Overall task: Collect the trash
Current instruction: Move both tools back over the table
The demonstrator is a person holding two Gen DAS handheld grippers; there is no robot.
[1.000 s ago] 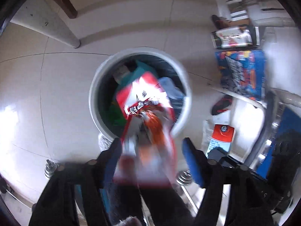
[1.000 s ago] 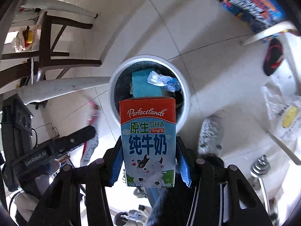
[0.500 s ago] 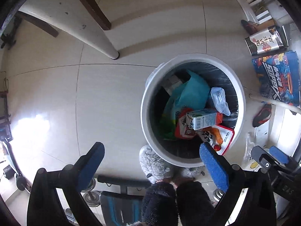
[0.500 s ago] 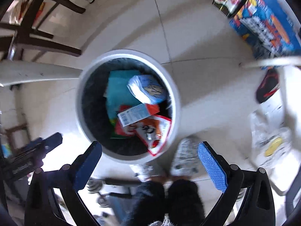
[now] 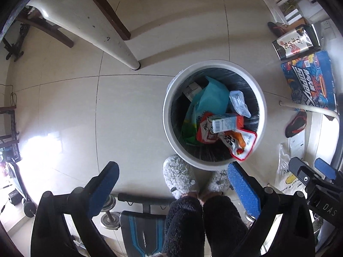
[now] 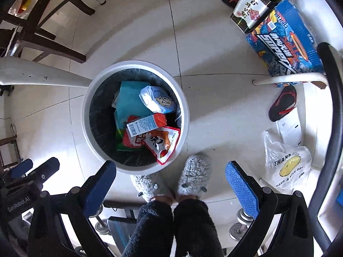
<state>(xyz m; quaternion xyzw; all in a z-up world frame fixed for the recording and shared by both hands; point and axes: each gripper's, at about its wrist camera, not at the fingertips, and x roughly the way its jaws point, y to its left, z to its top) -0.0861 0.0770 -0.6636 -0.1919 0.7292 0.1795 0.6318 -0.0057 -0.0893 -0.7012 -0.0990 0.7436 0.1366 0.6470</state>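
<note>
A white round trash bin [image 5: 169, 98] with a dark liner stands on the tiled floor; it also shows in the right wrist view [image 6: 85, 115]. Inside lie a milk carton [image 5: 225, 123] [image 6: 145, 124], a red and white snack wrapper [image 5: 240, 141] [image 6: 163, 141], a teal bag [image 5: 212, 98] [image 6: 128, 102] and a clear plastic packet [image 5: 239, 102] [image 6: 157, 100]. My left gripper [image 5: 172, 184] is open and empty, high above the floor, left of the bin. My right gripper [image 6: 170, 182] is open and empty above the bin's near edge.
The person's grey slippers [image 5: 179, 175] [image 6: 193, 173] stand just in front of the bin. A white table leg [image 5: 103, 34] and dark chair legs [image 6: 49, 42] are behind. Boxes [image 5: 308, 79] [image 6: 283, 40], a sandal [image 6: 283, 102] and a plastic bag [image 6: 287, 167] lie right. Dumbbells [image 5: 109, 214] lie near.
One second ago my left gripper let the snack wrapper fall and my right held the milk carton. Both now lie in the bin. Both grippers have opened wide and risen away.
</note>
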